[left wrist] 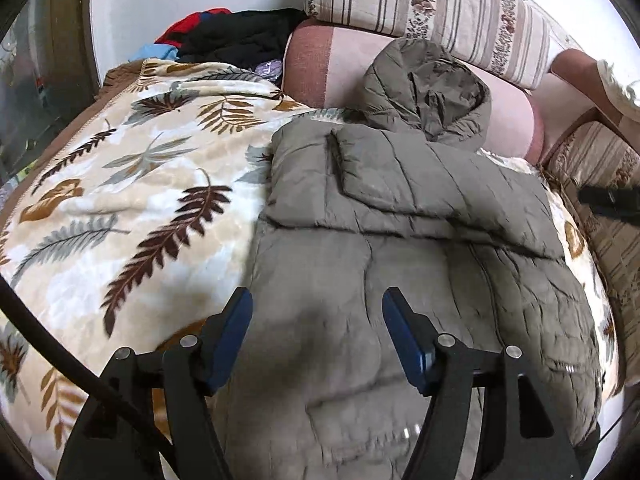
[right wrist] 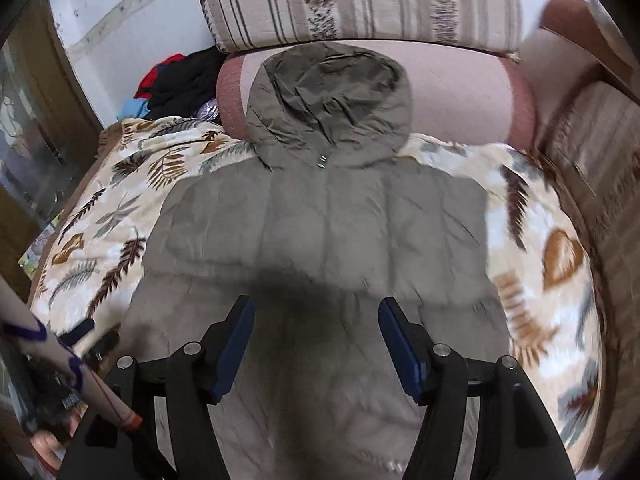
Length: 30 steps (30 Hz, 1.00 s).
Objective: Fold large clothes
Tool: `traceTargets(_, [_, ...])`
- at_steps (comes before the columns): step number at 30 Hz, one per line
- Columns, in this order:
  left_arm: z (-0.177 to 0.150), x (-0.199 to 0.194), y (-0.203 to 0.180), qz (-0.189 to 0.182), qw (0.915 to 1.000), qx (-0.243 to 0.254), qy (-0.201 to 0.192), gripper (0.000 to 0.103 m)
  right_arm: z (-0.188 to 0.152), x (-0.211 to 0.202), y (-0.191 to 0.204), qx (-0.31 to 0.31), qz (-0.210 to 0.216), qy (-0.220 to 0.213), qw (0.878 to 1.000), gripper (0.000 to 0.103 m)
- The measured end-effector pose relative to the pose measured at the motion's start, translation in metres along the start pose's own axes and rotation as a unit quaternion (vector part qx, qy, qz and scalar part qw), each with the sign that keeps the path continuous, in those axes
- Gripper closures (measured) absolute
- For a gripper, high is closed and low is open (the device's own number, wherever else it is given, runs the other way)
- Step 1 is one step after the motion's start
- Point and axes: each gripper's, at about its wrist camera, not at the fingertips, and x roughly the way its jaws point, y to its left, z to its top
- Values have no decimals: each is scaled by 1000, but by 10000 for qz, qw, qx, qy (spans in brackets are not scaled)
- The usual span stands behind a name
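an olive hooded puffer jacket (right wrist: pixel 320 232) lies flat on a leaf-print blanket (left wrist: pixel 132 184), its hood (right wrist: pixel 328 108) propped against a pink bolster (right wrist: pixel 460 96) under a striped cushion (right wrist: pixel 360 0). both sleeves are folded across its chest. the left gripper (left wrist: pixel 316 312) hovers over the lower jacket, jaws spread wide, holding nothing. the right gripper (right wrist: pixel 316 316) does likewise, wide apart and empty. a pile of dark clothes (left wrist: pixel 240 36) sits at the far left.
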Motion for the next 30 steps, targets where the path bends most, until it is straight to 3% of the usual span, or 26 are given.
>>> traceTargets(3, [9,20,6,-24,10000,-41,-2,37,46,30,12,71,-24,102,9999,34])
traceTargets(6, [6,30,15,-537,9985,6,-49,37,100,70,23,140,-119,239,9995,30])
traceTargets(10, [-9,43,27,-766,9968,197,-68,35,167,113,26,157,-781,149,9967,29])
traceTargets(12, [-10,54,32,-894,9959,61,121,35,196,126,24,448,-757,15,9961,28])
traceTargets(16, [-10,62,38,-1171,9928,-81,244,35,253,144,26,842,-483,-390,9945,8])
traceTargets(18, [-11,63,38,-1248,9917,-125,279,34,277,156,31,957,-539,-540,9925,8])
traceTargets(23, [-11,71,38,-1293,9908,-137,372,32,319,196,26,1682,-453,-586,9830,8])
traceTargets(27, [-10,77,35,-1267,9910,-81,433,31,325,230,12,2309,-360,-425,9714,10])
traceTargets(29, [-10,78,35,-1286,9907,-104,436,30,321,244,6,2415,-298,-335,9694,38])
traceTargets(30, [-9,79,36,-1291,9905,-117,450,30,319,247,5,2367,-254,-268,9709,76])
